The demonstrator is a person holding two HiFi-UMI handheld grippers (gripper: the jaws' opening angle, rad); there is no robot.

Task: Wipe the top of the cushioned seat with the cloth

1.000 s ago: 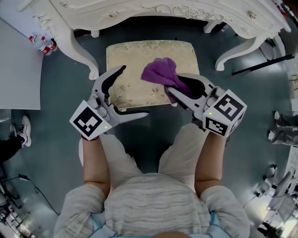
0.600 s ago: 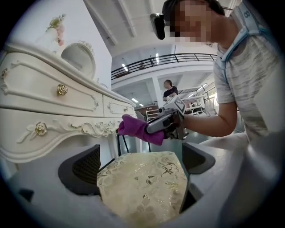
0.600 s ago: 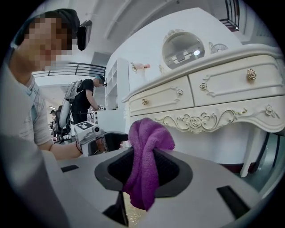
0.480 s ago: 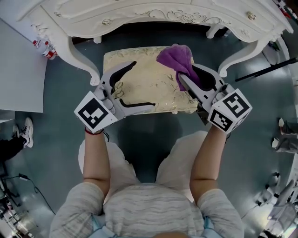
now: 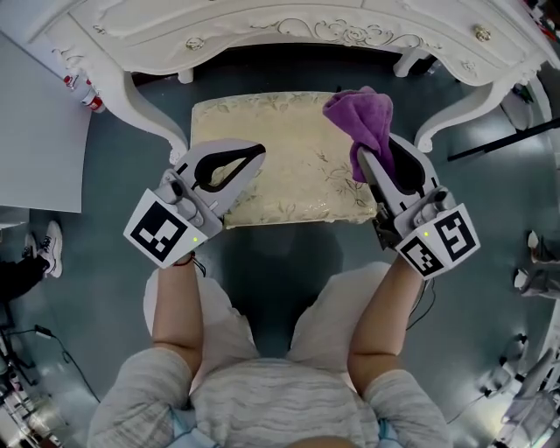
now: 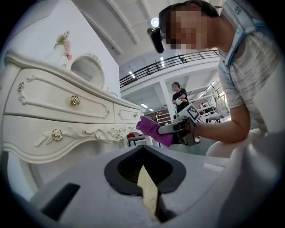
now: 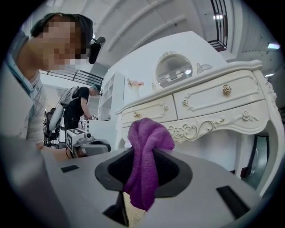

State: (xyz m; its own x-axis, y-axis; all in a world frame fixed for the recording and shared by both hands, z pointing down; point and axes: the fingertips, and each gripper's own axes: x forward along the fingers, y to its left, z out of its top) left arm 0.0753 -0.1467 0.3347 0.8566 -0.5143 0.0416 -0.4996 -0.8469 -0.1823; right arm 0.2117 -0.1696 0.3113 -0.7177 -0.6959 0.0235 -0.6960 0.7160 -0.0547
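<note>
Clamped tight on a soft, fuzzy purple cloth [image 5: 361,118], bunched over the far right corner of the square, cream, floral-patterned cushioned seat [image 5: 289,179]: the smooth grey right gripper [image 5: 360,159]. Over the seat's near left part, the left gripper [image 5: 256,154], jaws just closed together, nothing between.

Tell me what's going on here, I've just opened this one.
A seated person holds a two-jaw gripper in each hand over a cream, floral-patterned cushioned seat in front of an ornate white dressing table. The right gripper is shut on a bunched purple terry cloth at the seat's far right corner. The left gripper has just closed its jaws on nothing and hangs over the seat's left side.
</note>
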